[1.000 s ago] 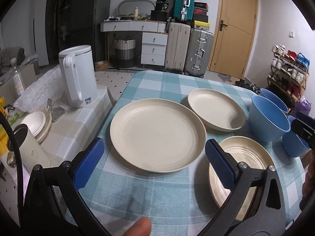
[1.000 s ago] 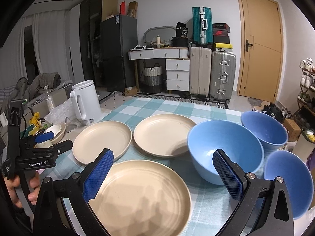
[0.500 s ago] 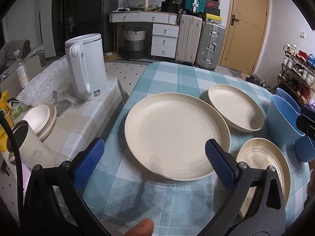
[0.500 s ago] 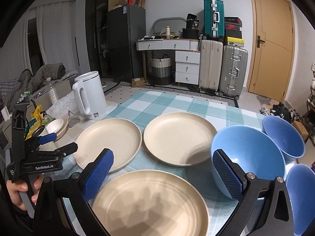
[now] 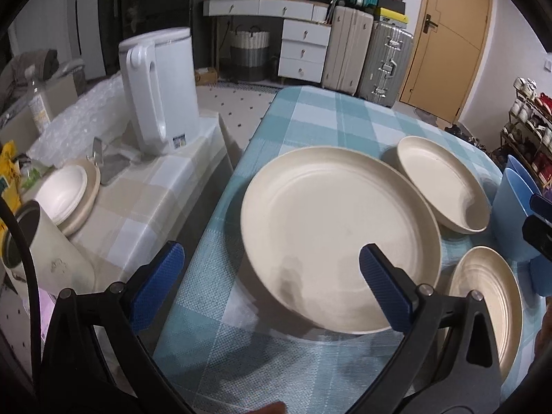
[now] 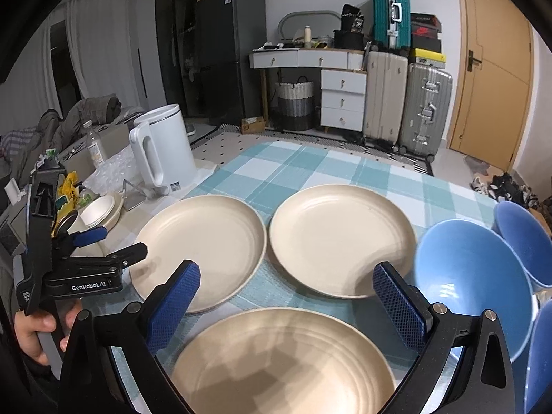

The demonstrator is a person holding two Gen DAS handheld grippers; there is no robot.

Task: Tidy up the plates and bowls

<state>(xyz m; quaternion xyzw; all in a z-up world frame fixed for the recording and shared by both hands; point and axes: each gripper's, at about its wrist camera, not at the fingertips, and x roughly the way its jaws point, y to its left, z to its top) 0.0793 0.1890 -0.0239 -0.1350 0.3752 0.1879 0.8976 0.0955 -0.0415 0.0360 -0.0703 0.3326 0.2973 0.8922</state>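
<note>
the left hand-held gripper point(image 5: 272, 281) hovers with its blue-padded fingers point(image 5: 157, 284) spread wide apart and nothing between them, just above the near-left edge of the checked worktop point(image 5: 321, 117). its right finger overlaps the near rim of the left plate in that view; whether it touches cannot be told. the right hand-held gripper point(image 6: 284, 302) is likewise spread wide and holds nothing, poised over the near plate with its tips above that plate's far rim.

on the blue-and-white checked worktop lie three cream plates. the left plate point(image 5: 331, 231) sits at the worktop's left side. the far plate point(image 6: 341, 238) lies just beside it to the right, rims close together. the near plate point(image 6: 283, 362) sits closest to the person, in front of the gap between the other two. three blue bowls stand along the right edge: the big blue bowl point(image 6: 472, 283) just beside the far plate, a second blue bowl point(image 6: 524, 238) behind it, and a third blue bowl point(image 6: 541, 355) cut off by the picture's edge.

to the left, on a lower beige checked side surface point(image 5: 151, 193), stand a white kettle point(image 5: 162, 86), a stack of small white dishes point(image 5: 67, 195) and a cream cup point(image 5: 45, 252).
</note>
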